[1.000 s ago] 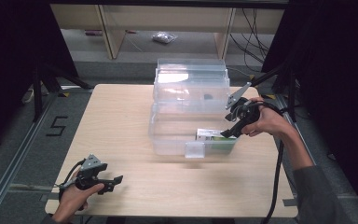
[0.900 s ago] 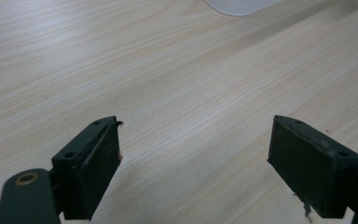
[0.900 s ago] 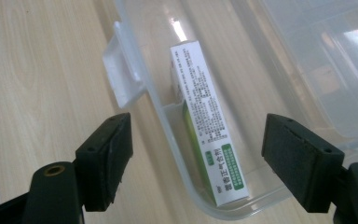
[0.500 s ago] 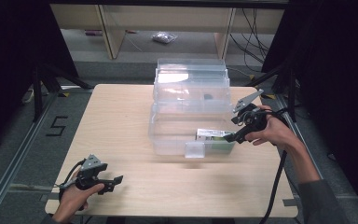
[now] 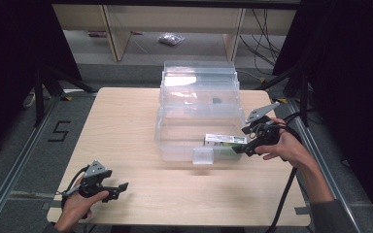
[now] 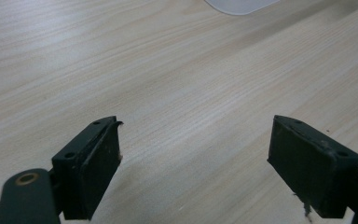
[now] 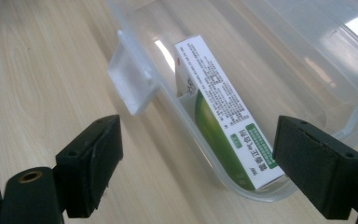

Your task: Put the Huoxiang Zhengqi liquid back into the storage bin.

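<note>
Jaws on the left gripper (image 5: 119, 187) stand wide apart with nothing between them, low over the bare wooden table (image 5: 126, 121) near its front left corner, and that hand hasn't shifted from a second ago. Further along, toward the middle, sits the clear plastic box (image 5: 175, 141) with its lid thrown back, a small latch tab (image 5: 202, 155) on its front wall. Inside it, at the front right corner, lies the green and white carton (image 5: 225, 140), resting against the front wall.

On the right, the change: the right gripper (image 5: 239, 148) has just been opening, and its jaws now stand wide with nothing between them. A second ago it was right down at the carton; now it is drawn back to just outside the box's right end, the carton left behind. To my eye the carton is delivered, and closing the lid looks like what remains.
</note>
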Tool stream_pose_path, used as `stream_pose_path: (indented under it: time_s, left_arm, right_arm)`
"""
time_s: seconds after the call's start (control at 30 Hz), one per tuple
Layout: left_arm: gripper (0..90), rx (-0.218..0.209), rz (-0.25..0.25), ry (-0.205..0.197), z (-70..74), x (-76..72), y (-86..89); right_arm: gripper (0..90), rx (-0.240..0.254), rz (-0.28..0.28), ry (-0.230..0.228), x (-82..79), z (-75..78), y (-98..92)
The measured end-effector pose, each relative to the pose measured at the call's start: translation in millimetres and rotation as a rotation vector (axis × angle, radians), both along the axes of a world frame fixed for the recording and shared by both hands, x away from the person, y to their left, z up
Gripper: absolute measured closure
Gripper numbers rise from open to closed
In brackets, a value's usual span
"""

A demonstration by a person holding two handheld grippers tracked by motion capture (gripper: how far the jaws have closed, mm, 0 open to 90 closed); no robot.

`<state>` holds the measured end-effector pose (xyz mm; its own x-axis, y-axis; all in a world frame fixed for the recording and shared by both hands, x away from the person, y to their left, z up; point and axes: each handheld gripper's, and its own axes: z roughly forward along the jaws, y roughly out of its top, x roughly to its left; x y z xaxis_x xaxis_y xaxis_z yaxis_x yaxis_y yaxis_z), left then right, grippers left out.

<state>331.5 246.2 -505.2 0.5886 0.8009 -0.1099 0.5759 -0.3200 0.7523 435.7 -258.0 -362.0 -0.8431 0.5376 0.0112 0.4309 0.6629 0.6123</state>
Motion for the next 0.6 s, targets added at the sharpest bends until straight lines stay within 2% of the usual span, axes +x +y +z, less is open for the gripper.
stream_pose_path:
  time_s: [0.03, 0.07, 0.13, 0.17, 0.23, 0.27, 0.3, 0.37, 0.4, 0.53, 0.57, 0.6]
  left_arm:
    - [16.0, 0.001, -0.001, 0.0, 0.1, 0.0, 0.1]
    - [16.0, 0.001, 0.0, 0.0, 0.2, 0.0, 0.1]
    - [16.0, 0.003, -0.001, 0.002, 0.4, -0.2, 0.5]
    - [16.0, 0.002, -0.001, 0.001, 0.3, -0.2, 0.5]
    - [16.0, 0.002, -0.001, 0.002, 0.3, -0.1, 0.5]
    - [16.0, 0.003, 0.0, 0.003, 0.3, 0.1, 0.6]
    - [16.0, 0.005, -0.004, 0.008, 0.7, 0.0, 0.8]
    - [16.0, 0.002, -0.002, 0.002, 0.3, -0.1, 0.5]
    - [16.0, 0.002, 0.0, -0.001, 0.2, 0.1, 0.4]
    - [16.0, -0.002, 0.002, 0.001, 0.2, -0.1, 0.0]
    - [16.0, -0.005, 0.007, -0.004, 0.0, -0.2, -0.3]
    - [16.0, 0.001, 0.003, -0.002, 0.3, -0.2, 0.3]
  right_arm:
    - [17.0, -0.009, 0.021, -0.007, -0.6, 1.0, -0.4]
    - [17.0, 0.003, 0.011, 0.025, -3.4, 0.7, 0.4]
    - [17.0, 0.007, -0.009, 0.008, -4.1, -1.9, 0.6]
    - [17.0, 0.006, -0.002, 0.013, -4.5, -1.6, -0.1]
    - [17.0, 0.017, 0.0, -0.008, -5.1, -3.7, -0.1]
    - [16.9, 0.01, -0.002, 0.008, -6.7, -3.0, -0.6]
    - [16.9, 0.017, 0.004, -0.014, -6.7, -5.1, -0.2]
    - [16.9, 0.017, -0.028, 0.021, -13.2, -5.3, 1.3]
    - [17.1, 0.025, -0.01, -0.004, -13.2, -6.8, 1.1]
    - [17.2, 0.019, -0.011, 0.013, -23.2, -7.9, 4.3]
    - [17.2, 0.034, -0.009, 0.011, -25.7, -9.7, 6.0]
    - [17.2, 0.028, 0.005, 0.004, -26.6, -10.2, 6.4]
